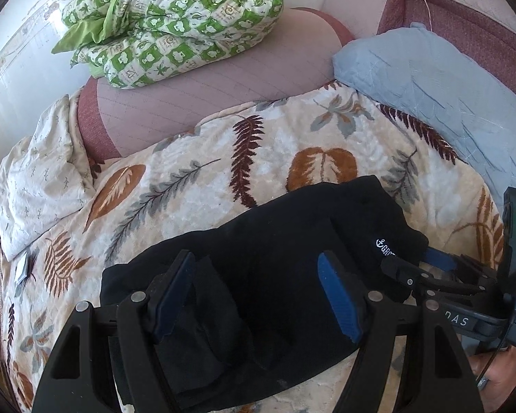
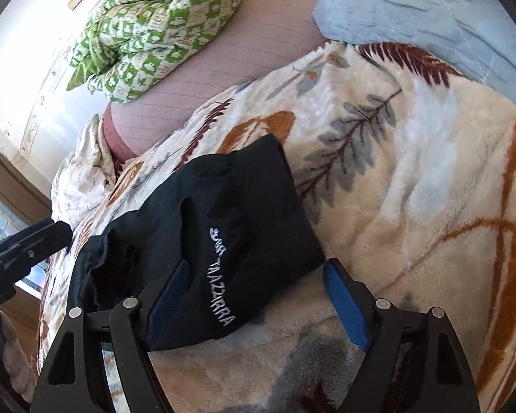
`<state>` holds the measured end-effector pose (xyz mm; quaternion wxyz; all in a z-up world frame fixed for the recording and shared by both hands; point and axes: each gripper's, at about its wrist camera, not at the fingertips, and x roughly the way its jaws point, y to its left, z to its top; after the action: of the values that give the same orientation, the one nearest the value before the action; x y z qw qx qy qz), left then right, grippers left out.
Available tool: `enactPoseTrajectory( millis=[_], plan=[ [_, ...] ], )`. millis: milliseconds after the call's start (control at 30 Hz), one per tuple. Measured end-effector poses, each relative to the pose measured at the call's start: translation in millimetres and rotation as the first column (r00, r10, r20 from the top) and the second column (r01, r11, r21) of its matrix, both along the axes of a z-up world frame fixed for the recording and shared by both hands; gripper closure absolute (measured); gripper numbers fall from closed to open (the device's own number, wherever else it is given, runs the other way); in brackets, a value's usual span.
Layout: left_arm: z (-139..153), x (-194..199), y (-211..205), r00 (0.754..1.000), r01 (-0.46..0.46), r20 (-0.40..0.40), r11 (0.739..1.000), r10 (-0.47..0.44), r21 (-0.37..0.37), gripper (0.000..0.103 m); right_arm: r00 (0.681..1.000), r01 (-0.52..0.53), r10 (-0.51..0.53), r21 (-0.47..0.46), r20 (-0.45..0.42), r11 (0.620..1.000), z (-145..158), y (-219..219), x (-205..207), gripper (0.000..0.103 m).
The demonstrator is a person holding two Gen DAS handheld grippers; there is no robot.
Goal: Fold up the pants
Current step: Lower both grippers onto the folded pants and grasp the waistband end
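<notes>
Left gripper (image 1: 258, 296) was spread wide, gripping nothing, poised over the black pants (image 1: 265, 275); right gripper (image 2: 258, 301) likewise released at their lettered end. Pants lay bundled compact on the leaf-print blanket (image 1: 275, 158), probably near finished, awaiting tidying.

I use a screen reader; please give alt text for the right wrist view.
The open right gripper hovers over folded black pants with white lettering, lying on a leaf-patterned blanket. Behind lie a green checked quilt and a blue pillow.
</notes>
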<state>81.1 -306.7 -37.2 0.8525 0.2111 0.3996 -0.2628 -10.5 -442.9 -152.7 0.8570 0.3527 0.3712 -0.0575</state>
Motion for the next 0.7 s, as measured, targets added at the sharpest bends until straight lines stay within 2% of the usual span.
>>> enactPoseTrajectory(
  millis=[200, 433, 600, 700],
  plan=[
    [-5, 8, -16, 1.000, 0.024, 0.008, 1.000, -0.024, 0.015, 0.030, 1.000, -0.007, 0.007, -0.009, 0.002, 1.000, -1, 1, 4, 0.017],
    [-11, 14, -37, 0.999, 0.051, 0.012, 0.998, -0.051, 0.032, 0.030, 1.000, -0.013, 0.012, 0.023, 0.019, 1.000, -4, 1, 6, 0.015],
    [-19, 18, -48, 0.998, 0.064, 0.000, 0.997, -0.064, 0.041, 0.030, 1.000, -0.012, 0.011, 0.030, 0.024, 0.999, -4, 2, 8, 0.013],
    [-23, 26, -54, 0.997, 0.072, -0.041, 0.997, -0.071, 0.029, 0.030, 1.000, -0.009, 0.008, 0.037, 0.029, 0.999, -4, 2, 7, 0.012]
  ],
)
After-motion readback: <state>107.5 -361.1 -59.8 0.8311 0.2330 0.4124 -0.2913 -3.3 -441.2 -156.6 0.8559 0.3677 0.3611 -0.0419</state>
